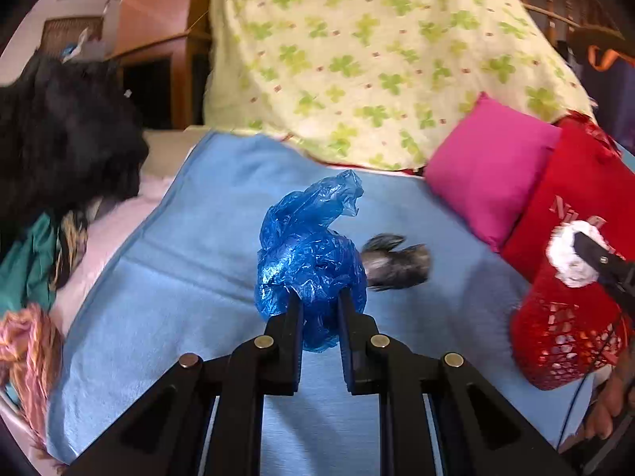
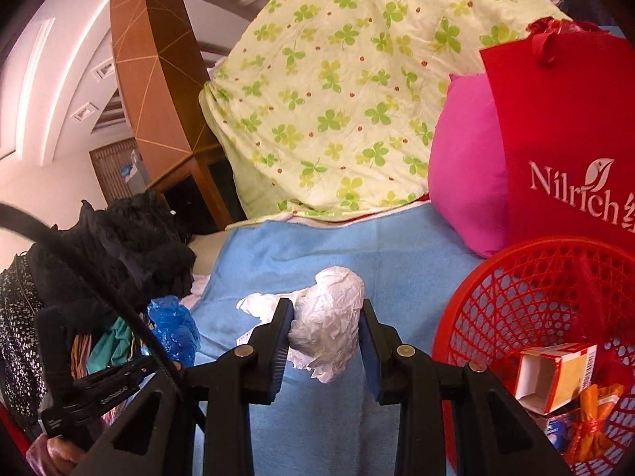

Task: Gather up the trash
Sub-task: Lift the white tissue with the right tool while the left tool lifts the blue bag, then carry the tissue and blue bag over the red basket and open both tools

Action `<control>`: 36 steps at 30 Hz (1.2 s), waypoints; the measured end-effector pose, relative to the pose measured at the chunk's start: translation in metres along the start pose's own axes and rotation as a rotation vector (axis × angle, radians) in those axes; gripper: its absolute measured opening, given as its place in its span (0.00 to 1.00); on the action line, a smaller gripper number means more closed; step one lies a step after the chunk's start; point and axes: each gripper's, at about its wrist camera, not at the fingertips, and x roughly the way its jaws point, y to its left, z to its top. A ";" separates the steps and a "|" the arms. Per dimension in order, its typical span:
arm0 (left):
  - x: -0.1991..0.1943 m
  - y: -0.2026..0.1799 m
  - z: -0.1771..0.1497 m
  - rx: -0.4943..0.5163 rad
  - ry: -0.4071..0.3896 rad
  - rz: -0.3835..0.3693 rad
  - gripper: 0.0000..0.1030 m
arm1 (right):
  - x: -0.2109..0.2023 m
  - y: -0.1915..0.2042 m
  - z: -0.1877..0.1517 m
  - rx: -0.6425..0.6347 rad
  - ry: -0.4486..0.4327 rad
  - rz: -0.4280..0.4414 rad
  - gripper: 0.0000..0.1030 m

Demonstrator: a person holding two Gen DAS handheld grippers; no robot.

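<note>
Two grippers are up over the bed, each with a piece of rubbish pinched in it. Nearest me, the left gripper (image 1: 319,297) has its black jaws clamped tight on a crumpled blue plastic bag (image 1: 311,261), which bulges above and below the fingertips, clear of the blue blanket (image 1: 190,277). The right gripper (image 2: 327,311) holds a wad of white crumpled paper (image 2: 329,325) squeezed between its pads, just left of the red mesh basket (image 2: 528,297). Inside that basket lie an open white-and-red carton (image 2: 555,377) and some orange wrapping (image 2: 591,416). On the blanket beyond the blue bag lies a small dark, blurred thing (image 1: 397,261) I cannot make out. Farther back a pink pillow (image 2: 464,182) leans beside a red tote bag (image 2: 563,139), and behind them rises a heap of green-flowered quilt (image 2: 337,99). Black clothing (image 2: 131,246) is piled at the left.
</note>
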 end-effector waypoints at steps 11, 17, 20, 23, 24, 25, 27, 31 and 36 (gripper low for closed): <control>-0.035 -0.090 0.018 0.192 -0.067 0.011 0.16 | -0.037 -0.040 0.012 0.071 -0.084 -0.036 0.33; -0.043 -0.129 0.018 0.261 -0.083 -0.014 0.16 | -0.057 -0.063 0.016 0.097 -0.120 -0.056 0.33; -0.045 -0.146 0.018 0.287 -0.082 -0.025 0.16 | -0.067 -0.075 0.017 0.120 -0.136 -0.067 0.34; -0.046 -0.160 0.019 0.306 -0.082 -0.039 0.16 | -0.075 -0.086 0.018 0.142 -0.149 -0.081 0.34; -0.046 -0.165 0.019 0.314 -0.081 -0.043 0.16 | -0.077 -0.089 0.019 0.147 -0.152 -0.084 0.34; -0.046 -0.170 0.019 0.322 -0.081 -0.046 0.16 | -0.078 -0.092 0.020 0.152 -0.154 -0.088 0.34; -0.046 -0.178 0.018 0.336 -0.079 -0.054 0.16 | -0.082 -0.098 0.020 0.163 -0.158 -0.096 0.34; -0.048 -0.192 0.015 0.363 -0.082 -0.066 0.16 | -0.086 -0.108 0.022 0.185 -0.164 -0.109 0.34; -0.051 -0.206 0.014 0.391 -0.084 -0.080 0.17 | -0.090 -0.118 0.022 0.209 -0.165 -0.121 0.34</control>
